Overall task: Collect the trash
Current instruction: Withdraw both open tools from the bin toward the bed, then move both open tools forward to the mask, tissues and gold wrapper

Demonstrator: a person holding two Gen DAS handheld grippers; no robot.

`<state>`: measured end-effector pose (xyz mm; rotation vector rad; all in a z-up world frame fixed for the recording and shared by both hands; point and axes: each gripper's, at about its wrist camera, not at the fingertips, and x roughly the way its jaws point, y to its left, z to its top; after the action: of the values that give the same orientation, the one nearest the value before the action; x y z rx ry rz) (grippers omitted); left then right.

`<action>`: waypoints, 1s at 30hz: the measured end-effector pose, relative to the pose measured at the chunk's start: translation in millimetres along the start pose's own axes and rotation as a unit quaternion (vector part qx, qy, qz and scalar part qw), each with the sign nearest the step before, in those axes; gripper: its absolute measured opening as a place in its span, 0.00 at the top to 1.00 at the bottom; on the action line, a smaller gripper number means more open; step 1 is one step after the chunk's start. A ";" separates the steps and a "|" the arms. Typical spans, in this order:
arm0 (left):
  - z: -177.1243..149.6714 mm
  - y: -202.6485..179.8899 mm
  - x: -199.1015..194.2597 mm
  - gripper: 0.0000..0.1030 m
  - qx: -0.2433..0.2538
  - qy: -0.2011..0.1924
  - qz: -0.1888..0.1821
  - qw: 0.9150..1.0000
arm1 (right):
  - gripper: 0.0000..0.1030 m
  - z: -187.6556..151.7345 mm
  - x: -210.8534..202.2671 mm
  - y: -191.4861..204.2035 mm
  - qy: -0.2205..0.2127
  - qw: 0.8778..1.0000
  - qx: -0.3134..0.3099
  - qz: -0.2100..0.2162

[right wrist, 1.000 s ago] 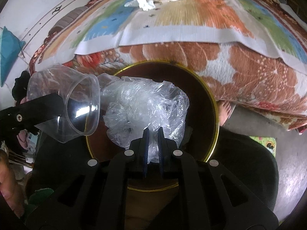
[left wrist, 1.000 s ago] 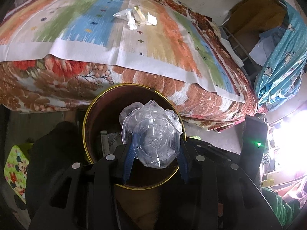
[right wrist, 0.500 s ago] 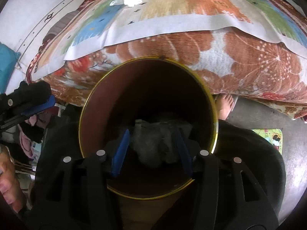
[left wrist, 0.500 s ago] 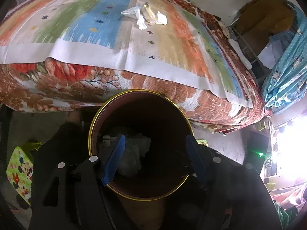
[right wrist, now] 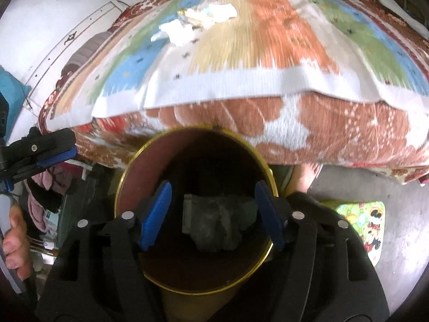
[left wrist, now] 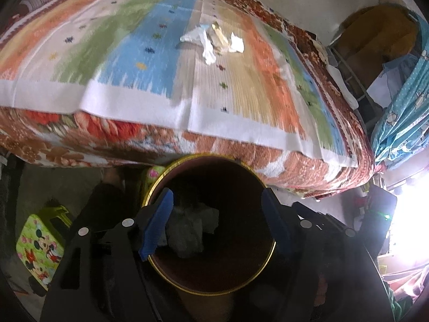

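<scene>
A round brown bin with a gold rim [left wrist: 214, 157] [right wrist: 203, 127] stands on the floor against the bed. Crumpled clear plastic [left wrist: 190, 225] [right wrist: 214, 222] lies at its bottom. My left gripper [left wrist: 217, 196] hangs over the bin's mouth; its jaws are opening and nothing is between its blue pads. My right gripper [right wrist: 213, 187] is also above the bin, jaws opening and empty. In the right wrist view the left gripper [right wrist: 51, 147] shows at the left edge. Crumpled white papers and a gold wrapper [left wrist: 211, 40] [right wrist: 198, 21] lie on the bed's striped mat.
The bed with a striped mat [left wrist: 161, 67] over a floral blanket [right wrist: 348, 134] fills the far side. A green cartoon stool [left wrist: 37, 247] [right wrist: 367, 228] sits on the floor. A bare foot [right wrist: 308, 171] is beside the bin. A blue curtain [left wrist: 402, 107] hangs at right.
The left gripper let go of a clear plastic cup and the right let go of a clear plastic bag; both fell into the bin. Both jaws widened and both grippers moved toward the bed.
</scene>
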<state>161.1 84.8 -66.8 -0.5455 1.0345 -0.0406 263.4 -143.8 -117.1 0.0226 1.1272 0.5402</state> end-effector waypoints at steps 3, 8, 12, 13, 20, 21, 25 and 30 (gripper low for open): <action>11.6 -1.3 -5.2 0.30 0.001 -0.008 0.003 1.000 | 0.36 13.7 -8.1 -0.2 -0.013 1.000 0.000 0.000; 31.5 -4.6 -14.2 0.25 0.005 -0.024 0.008 1.000 | 0.29 34.2 -18.4 0.0 -0.030 1.000 0.000 0.000; 46.6 -4.7 -21.1 0.24 0.004 -0.036 0.009 0.999 | 0.26 52.3 -27.4 0.6 -0.045 0.999 0.002 -0.002; 51.5 -5.7 -23.3 0.24 0.007 -0.038 0.008 0.999 | 0.26 56.9 -29.6 0.5 -0.048 0.999 0.003 -0.002; 76.0 -8.1 -33.7 0.16 0.011 -0.056 0.017 0.998 | 0.18 90.3 -44.5 2.6 -0.074 0.997 0.006 -0.006; 80.0 -8.2 -35.0 0.15 0.011 -0.058 0.018 0.998 | 0.17 94.5 -46.3 2.4 -0.078 0.997 0.007 -0.007; 89.2 -11.8 -37.6 0.10 0.016 -0.059 0.021 0.998 | 0.12 107.7 -52.9 4.1 -0.089 0.996 0.007 -0.009; 103.0 -14.1 -43.0 0.06 0.014 -0.070 0.019 0.997 | 0.09 127.3 -58.3 7.4 -0.099 0.995 0.008 -0.013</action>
<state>226.6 127.0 14.3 -0.4967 0.9057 0.0162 351.7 -130.2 -9.0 0.0737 0.9366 0.4950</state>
